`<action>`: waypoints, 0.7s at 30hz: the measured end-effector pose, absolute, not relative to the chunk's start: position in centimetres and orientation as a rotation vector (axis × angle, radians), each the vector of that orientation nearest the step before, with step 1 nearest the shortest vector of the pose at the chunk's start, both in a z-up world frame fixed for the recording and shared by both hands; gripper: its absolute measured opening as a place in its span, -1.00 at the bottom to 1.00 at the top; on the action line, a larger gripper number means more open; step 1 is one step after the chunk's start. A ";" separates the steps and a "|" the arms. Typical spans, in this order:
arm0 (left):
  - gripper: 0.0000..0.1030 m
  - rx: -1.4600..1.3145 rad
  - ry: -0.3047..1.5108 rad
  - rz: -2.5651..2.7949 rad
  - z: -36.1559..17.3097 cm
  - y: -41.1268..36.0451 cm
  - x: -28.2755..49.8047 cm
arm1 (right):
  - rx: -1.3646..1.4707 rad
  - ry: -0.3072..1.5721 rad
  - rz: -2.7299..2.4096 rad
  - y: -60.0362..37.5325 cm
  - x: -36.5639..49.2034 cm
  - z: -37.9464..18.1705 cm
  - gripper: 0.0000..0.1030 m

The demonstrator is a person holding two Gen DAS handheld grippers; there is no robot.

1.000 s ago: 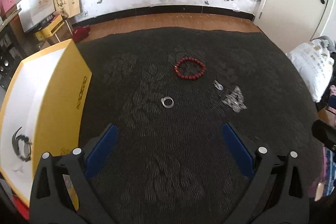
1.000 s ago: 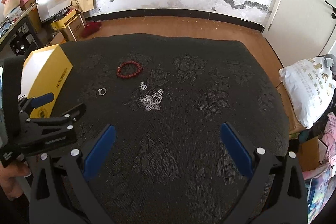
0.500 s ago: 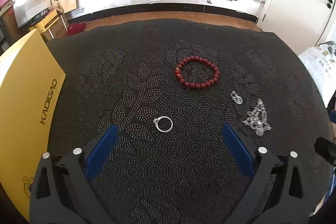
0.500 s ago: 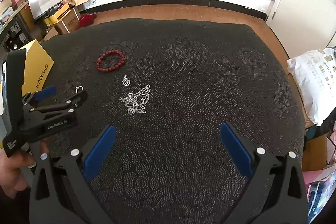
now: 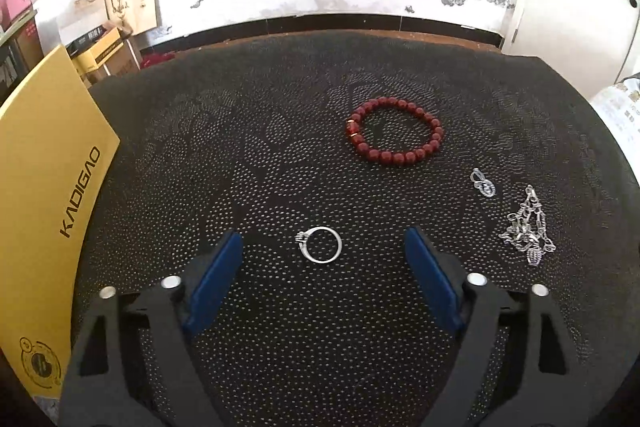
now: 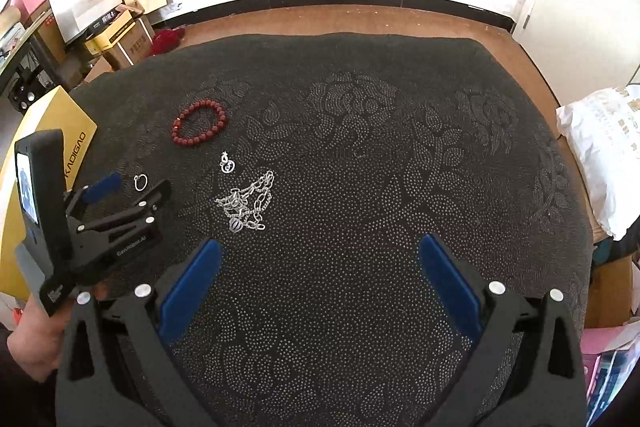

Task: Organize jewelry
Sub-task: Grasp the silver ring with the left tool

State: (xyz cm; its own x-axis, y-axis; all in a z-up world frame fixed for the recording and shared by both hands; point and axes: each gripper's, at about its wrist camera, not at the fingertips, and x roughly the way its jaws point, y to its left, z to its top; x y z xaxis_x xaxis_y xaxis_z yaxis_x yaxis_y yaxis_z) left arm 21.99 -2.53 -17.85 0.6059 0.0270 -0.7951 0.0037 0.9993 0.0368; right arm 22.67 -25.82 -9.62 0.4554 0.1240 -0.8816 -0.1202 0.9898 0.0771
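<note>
Silver band ring with a small setting [image 5: 320, 250] flat on dark patterned cloth [image 5: 280, 155], between the blue pads of the left gripper [image 5: 323, 253], jaws closing, not touching it. Red bead bracelet [image 5: 395, 131] beyond; silver chain heap [image 6: 248, 201] near the right gripper [image 6: 320, 267], spread wide, empty. Yellow cardboard box [image 5: 44, 179] alongside.

Black left claw [image 5: 322, 251], blue pads [image 5: 212, 283], silver screws, white lettering on body

Ring [image 5: 320, 249] between closing fingers [image 5: 214, 285]
</note>
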 end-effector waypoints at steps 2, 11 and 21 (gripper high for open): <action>0.38 0.036 0.912 0.006 -17.8 -2.9 22.0 | 0.009 1.091 0.154 -25.9 22.9 -9.7 0.87; -0.01 0.021 0.904 0.034 -17.4 -3.3 23.0 | 0.026 1.090 0.159 -26.3 23.2 -9.7 0.87; -0.60 0.034 0.903 0.043 -17.2 -3.4 22.5 | 0.031 1.096 0.163 -26.4 23.3 -9.8 0.87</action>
